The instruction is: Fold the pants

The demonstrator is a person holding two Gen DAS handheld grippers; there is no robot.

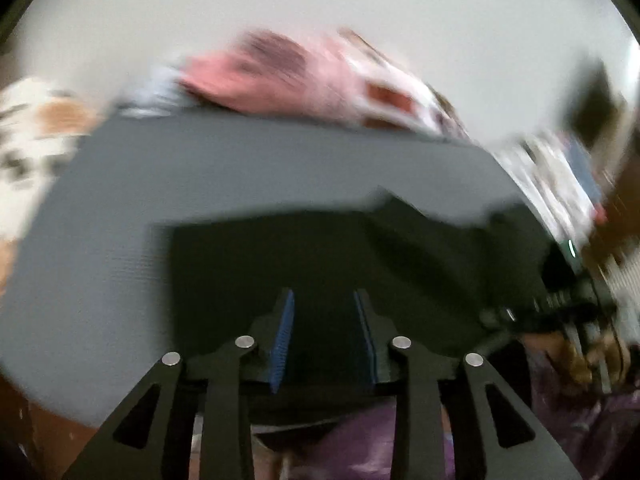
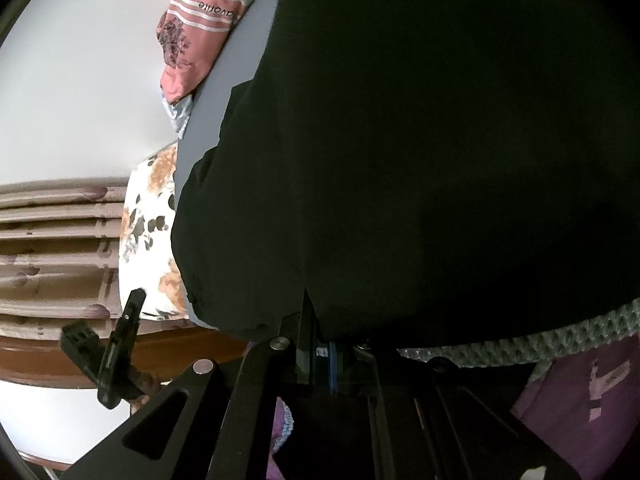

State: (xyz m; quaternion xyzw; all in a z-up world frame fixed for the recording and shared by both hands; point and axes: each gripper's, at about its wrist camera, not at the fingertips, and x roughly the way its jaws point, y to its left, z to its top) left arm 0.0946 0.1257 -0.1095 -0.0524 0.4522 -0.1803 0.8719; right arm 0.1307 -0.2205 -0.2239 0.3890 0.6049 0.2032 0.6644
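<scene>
Black pants (image 1: 320,256) lie folded on a grey mat (image 1: 168,168), seen blurred in the left wrist view. My left gripper (image 1: 325,300) is open over the near edge of the pants, blue pads apart, nothing between them. In the right wrist view the black pants (image 2: 420,140) fill most of the frame and hang in front of the camera. My right gripper (image 2: 320,332) is shut on the pants' fabric at its lower edge. The right gripper also shows at the right of the left wrist view (image 1: 560,304).
Pink patterned bedding (image 1: 304,76) lies beyond the mat, also in the right wrist view (image 2: 192,40). A floral cloth (image 2: 148,236) lies left of the mat (image 2: 224,96). A white wall (image 1: 320,0) is behind. Purple clothing (image 1: 360,440) is close below.
</scene>
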